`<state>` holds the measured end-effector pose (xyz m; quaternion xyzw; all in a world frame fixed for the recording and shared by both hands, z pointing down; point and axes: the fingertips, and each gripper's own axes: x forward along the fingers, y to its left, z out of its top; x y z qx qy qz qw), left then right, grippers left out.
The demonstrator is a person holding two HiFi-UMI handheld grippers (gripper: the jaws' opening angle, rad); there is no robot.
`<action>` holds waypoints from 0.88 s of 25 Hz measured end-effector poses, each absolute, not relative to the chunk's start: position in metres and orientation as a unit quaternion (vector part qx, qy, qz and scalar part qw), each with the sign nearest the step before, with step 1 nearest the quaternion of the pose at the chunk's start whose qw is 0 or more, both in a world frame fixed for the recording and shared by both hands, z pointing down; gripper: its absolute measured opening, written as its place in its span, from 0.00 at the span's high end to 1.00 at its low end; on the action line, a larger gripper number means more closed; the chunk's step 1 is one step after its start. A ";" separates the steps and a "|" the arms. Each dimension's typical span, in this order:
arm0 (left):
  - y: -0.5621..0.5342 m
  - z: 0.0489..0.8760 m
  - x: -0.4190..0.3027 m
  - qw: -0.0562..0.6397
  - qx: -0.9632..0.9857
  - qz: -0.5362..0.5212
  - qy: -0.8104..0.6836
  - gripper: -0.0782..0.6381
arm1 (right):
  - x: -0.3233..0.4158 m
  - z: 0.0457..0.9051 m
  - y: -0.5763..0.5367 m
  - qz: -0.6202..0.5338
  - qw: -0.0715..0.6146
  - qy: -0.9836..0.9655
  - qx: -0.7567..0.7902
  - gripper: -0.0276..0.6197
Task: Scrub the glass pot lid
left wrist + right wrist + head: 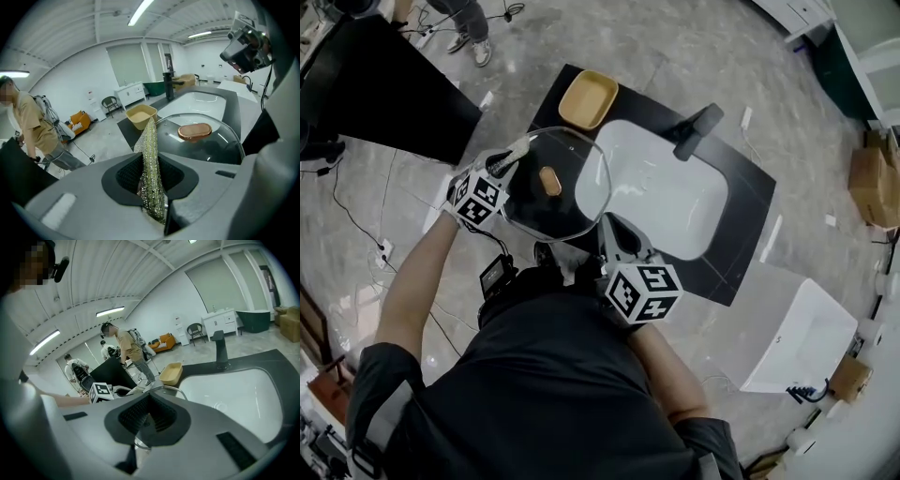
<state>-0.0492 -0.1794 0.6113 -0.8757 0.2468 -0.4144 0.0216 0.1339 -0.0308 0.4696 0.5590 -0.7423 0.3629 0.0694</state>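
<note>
The glass pot lid [553, 187] with a copper knob [549, 180] hangs tilted over the left end of the black counter. My right gripper [614, 234] is shut on its near rim; in the right gripper view only the lid's metal rim [169, 389] shows past the right gripper [146, 420]. My left gripper [514, 157] is at the lid's left edge, shut on a silvery mesh scrub cloth [151, 154]. In the left gripper view the cloth stands up from the left gripper [150, 171], its tip beside the lid [211, 143] and knob [194, 131].
A white sink [661, 192] with a dark faucet [697, 129] is set in the black counter [741, 244]. A tan tray [588, 98] sits at its far left corner. A white basin [797, 337] lies on the floor to the right, a black table [384, 89] to the left. People stand behind.
</note>
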 end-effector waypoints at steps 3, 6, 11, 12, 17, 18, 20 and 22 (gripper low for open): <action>-0.175 0.623 -0.047 0.022 -0.875 -0.429 0.224 0.79 | 0.143 0.472 -0.025 0.369 0.067 -0.732 0.569 0.95; -0.158 0.637 -0.044 0.023 -0.874 -0.443 0.200 0.79 | 0.146 0.474 -0.023 0.371 0.068 -0.729 0.572 0.95; -0.137 0.643 -0.039 0.005 -0.876 -0.436 0.206 0.79 | 0.138 0.475 -0.025 0.372 0.074 -0.738 0.558 0.95; -0.132 0.643 -0.038 0.001 -0.876 -0.435 0.207 0.79 | 0.135 0.475 -0.025 0.373 0.075 -0.739 0.555 0.95; -0.106 0.643 -0.033 -0.003 -0.879 -0.431 0.204 0.79 | 0.122 0.479 -0.025 0.383 0.078 -0.748 0.537 0.95; -0.101 0.643 -0.032 0.001 -0.880 -0.431 0.200 0.79 | 0.119 0.479 -0.025 0.384 0.080 -0.750 0.532 0.95; -0.089 0.643 -0.029 0.013 -0.880 -0.435 0.190 0.79 | 0.112 0.479 -0.026 0.385 0.084 -0.755 0.524 0.95; -0.079 0.644 -0.028 0.019 -0.880 -0.438 0.185 0.79 | 0.107 0.479 -0.026 0.384 0.088 -0.760 0.516 0.95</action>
